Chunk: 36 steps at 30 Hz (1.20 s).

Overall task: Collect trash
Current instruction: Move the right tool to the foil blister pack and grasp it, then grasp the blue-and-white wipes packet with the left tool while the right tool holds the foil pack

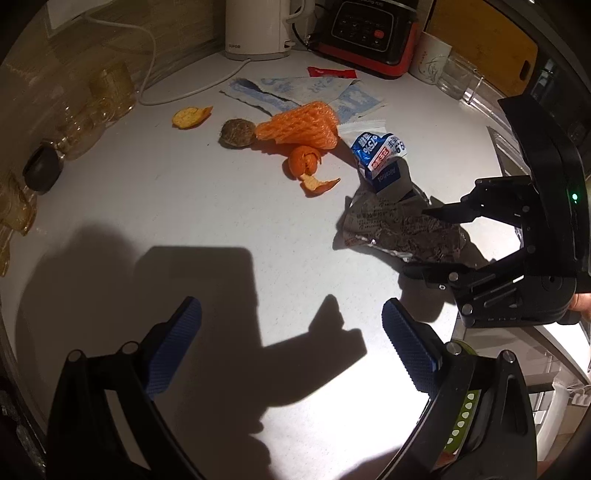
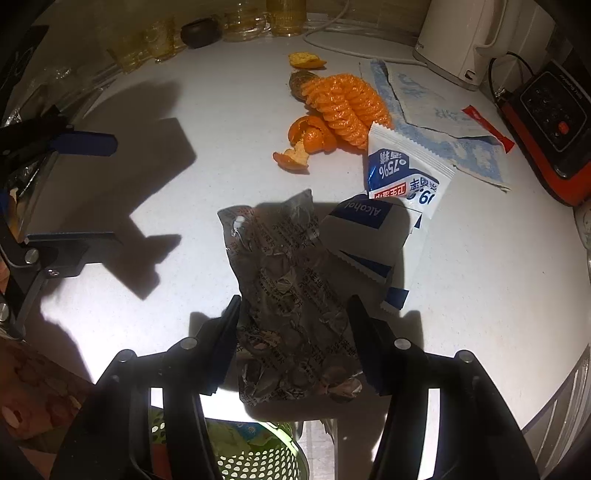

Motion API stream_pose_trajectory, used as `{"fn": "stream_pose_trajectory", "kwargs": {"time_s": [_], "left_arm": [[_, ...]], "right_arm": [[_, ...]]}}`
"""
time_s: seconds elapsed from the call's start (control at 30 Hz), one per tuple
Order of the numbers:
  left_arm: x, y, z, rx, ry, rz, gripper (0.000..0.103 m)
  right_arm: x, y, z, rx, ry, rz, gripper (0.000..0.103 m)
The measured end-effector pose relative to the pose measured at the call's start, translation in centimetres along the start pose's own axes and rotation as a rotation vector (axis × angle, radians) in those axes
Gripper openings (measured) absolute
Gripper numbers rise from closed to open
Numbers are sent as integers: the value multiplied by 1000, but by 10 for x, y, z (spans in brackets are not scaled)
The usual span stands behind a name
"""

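A crumpled silver foil wrapper [image 2: 291, 280] lies near the counter's front edge, and my right gripper [image 2: 294, 301] is shut on it, one pad against each side. The left wrist view shows the same grip [image 1: 415, 240] on the foil wrapper [image 1: 388, 225]. Just beyond lies a blue-and-white alcohol wipe packet [image 2: 402, 177]. Farther back are an orange foam net [image 2: 343, 107], orange peel [image 2: 314, 134] and a second peel piece [image 2: 306, 61]. My left gripper [image 1: 291, 310] hangs open over bare counter, nothing between its blue pads.
A green mesh basket [image 2: 258, 454] sits below the counter's front edge. A torn blue-white wrapper [image 2: 436, 110] and a red sachet [image 2: 487, 127] lie at the back right. A white kettle [image 1: 258, 29], a red-black appliance [image 1: 369, 33] and glass jars [image 1: 107, 92] line the wall.
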State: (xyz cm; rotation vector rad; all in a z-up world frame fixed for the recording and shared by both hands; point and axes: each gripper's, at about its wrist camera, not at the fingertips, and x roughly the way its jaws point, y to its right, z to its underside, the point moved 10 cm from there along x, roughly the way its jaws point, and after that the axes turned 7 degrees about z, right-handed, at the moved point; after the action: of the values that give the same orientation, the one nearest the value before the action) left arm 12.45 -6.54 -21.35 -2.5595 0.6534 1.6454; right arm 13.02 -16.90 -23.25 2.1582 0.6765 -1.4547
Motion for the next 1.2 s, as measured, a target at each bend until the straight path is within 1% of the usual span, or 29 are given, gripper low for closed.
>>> {"fn": "stream_pose_trajectory", "kwargs": {"time_s": [0.13, 0.3, 0.5, 0.67, 0.8, 0.9, 1.03, 1.13, 1.2], "left_arm": [[0, 11, -11, 28, 13, 23, 94], [2, 29, -27, 53, 27, 22, 94], [6, 56, -47, 55, 53, 22, 94], [16, 72, -61, 19, 67, -3, 94], [29, 81, -72, -9, 81, -34, 94], [44, 83, -79, -35, 79, -74, 94], [62, 82, -89, -85, 73, -101, 94], [76, 80, -97, -135, 64, -107, 94], [87, 78, -102, -161, 48, -132, 94]], "right_arm": [[-13, 1, -3, 6, 27, 6, 57], [-30, 10, -2, 17, 57, 12, 57], [-46, 40, 8, 28, 85, 17, 57], [-55, 70, 20, 16, 103, 26, 57], [-56, 103, 30, 26, 118, 28, 57], [-53, 124, 36, 30, 128, 24, 57], [-47, 148, 42, 44, 144, 4, 57], [-43, 160, 43, 60, 156, -17, 57], [-41, 166, 44, 68, 164, -29, 57]]}}
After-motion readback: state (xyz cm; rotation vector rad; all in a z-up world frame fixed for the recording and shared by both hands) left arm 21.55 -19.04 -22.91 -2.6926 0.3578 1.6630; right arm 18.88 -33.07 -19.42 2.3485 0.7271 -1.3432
